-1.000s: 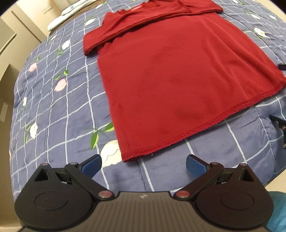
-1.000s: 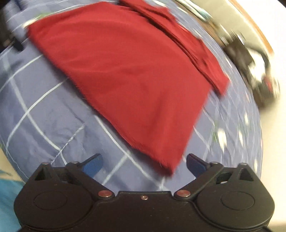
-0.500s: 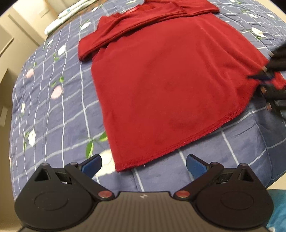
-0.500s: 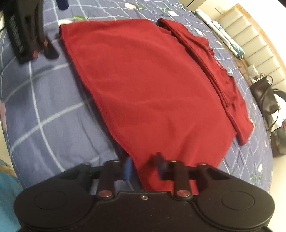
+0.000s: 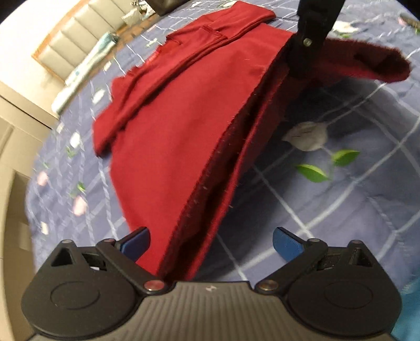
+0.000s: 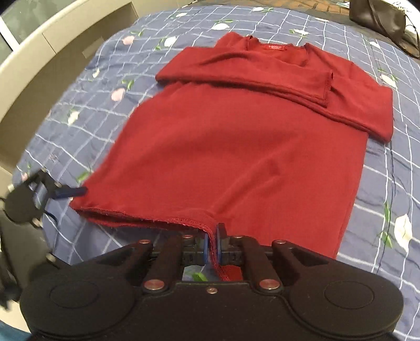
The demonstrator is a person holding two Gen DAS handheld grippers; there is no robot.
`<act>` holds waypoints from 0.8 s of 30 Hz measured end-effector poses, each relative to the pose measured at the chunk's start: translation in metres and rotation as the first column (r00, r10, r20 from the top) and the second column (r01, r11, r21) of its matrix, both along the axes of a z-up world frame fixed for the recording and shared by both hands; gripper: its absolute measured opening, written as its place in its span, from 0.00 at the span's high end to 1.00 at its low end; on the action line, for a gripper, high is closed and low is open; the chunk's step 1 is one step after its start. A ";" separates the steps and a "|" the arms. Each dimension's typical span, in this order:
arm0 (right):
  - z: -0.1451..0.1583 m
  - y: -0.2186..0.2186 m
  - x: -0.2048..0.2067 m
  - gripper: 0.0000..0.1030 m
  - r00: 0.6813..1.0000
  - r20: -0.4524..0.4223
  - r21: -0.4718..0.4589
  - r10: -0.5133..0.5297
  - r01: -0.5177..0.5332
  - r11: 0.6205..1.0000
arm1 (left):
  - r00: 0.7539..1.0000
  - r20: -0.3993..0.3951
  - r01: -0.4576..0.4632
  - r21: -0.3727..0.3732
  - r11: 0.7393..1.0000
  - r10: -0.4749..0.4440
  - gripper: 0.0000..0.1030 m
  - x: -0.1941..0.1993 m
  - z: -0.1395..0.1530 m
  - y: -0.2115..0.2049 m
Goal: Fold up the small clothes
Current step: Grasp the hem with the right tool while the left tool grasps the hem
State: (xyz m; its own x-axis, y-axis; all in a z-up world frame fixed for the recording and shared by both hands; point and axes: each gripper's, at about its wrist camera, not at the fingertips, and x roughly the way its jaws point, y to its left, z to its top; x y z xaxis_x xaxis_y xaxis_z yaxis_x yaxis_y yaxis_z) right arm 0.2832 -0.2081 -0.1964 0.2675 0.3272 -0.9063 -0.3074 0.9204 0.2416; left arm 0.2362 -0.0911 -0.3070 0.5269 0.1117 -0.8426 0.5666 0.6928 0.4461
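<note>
A dark red long-sleeved top (image 6: 236,147) lies on the bed with both sleeves folded across its chest. My right gripper (image 6: 213,245) is shut on the bottom hem near its right corner and lifts it a little. In the left wrist view the right gripper (image 5: 304,47) shows at the top holding the raised hem. My left gripper (image 5: 210,240) is open, with the hem's left corner of the top (image 5: 178,157) lying between its blue fingers. The left gripper also shows in the right wrist view (image 6: 65,191), beside that corner.
The bed has a blue checked cover with flowers (image 6: 388,183). A dark bag (image 6: 378,21) sits at the far right. A padded headboard (image 5: 78,44) and rolled cloth (image 5: 86,70) are beyond the top. A beige wall or cabinet (image 6: 52,47) is to the left.
My right gripper closed on the hem and raised it. My left gripper moved in and turned, so the hem's left corner now lies between its open fingers.
</note>
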 end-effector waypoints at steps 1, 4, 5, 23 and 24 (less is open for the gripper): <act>0.003 -0.001 0.001 0.94 1.000 0.004 0.002 0.009 -0.009 1.000 | 1.000 -0.002 0.000 0.003 1.000 0.000 0.12 0.003 -0.001 -0.001; 0.006 -0.002 0.004 0.94 0.999 0.006 -0.001 0.042 -0.042 0.999 | 1.000 -0.011 0.013 -0.012 1.000 -0.013 0.23 0.013 0.001 0.002; 0.008 -0.004 0.003 0.94 0.999 0.004 0.000 0.047 -0.047 0.999 | 1.000 -0.004 0.020 -0.007 1.000 -0.020 0.26 0.014 0.002 0.003; -0.017 0.021 -0.038 0.90 0.979 0.030 -0.222 0.201 -0.190 0.956 | 0.986 0.046 0.163 -0.018 0.986 -0.162 0.98 0.004 0.027 0.035; -0.016 0.024 -0.040 0.94 0.975 0.038 -0.238 0.219 -0.204 0.950 | 0.983 0.053 0.175 -0.019 0.984 -0.174 0.98 0.002 0.030 0.035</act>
State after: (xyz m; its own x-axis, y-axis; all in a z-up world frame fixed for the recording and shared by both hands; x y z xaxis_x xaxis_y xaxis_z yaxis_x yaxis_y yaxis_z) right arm 0.2432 -0.1846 -0.2127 0.2739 0.1664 -0.9472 -0.5089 0.8608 0.0040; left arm 0.2382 -0.0563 -0.2773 0.5787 -0.0052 -0.8155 0.6568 0.5957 0.4623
